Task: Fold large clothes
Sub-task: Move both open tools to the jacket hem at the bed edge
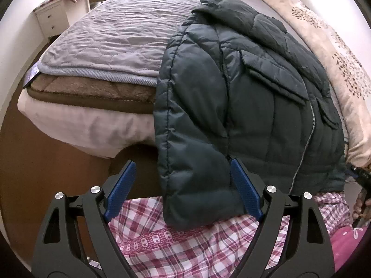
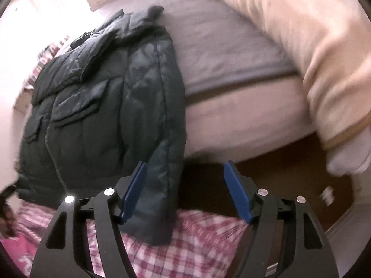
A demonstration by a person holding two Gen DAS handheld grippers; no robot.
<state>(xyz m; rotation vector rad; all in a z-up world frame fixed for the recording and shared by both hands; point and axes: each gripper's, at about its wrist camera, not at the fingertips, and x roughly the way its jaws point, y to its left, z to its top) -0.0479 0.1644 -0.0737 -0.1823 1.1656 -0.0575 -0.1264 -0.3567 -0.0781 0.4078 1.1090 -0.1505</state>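
A dark green puffer jacket [image 1: 243, 88] lies zipped on the bed, its lower part hanging over the bed's edge. My left gripper [image 1: 183, 185] is open around the jacket's lower left corner. The right pad [image 1: 245, 190] touches the fabric, while the left pad [image 1: 120, 190] stands apart from it. In the blurred right wrist view, the jacket [image 2: 104, 106] hangs at the left. My right gripper [image 2: 185, 190] is open wide, with the jacket's right edge beside its left pad [image 2: 134, 190] and only dark floor before its right pad [image 2: 237, 192].
A grey quilted cover [image 1: 111, 37] tops the bed over a brown blanket [image 1: 92, 92]. A beige leaf-print duvet [image 1: 336, 53] is bunched at the right. White drawers [image 1: 51, 18] stand far left. Red plaid cloth [image 1: 174, 243] lies below the grippers, above a brown floor [image 1: 46, 162].
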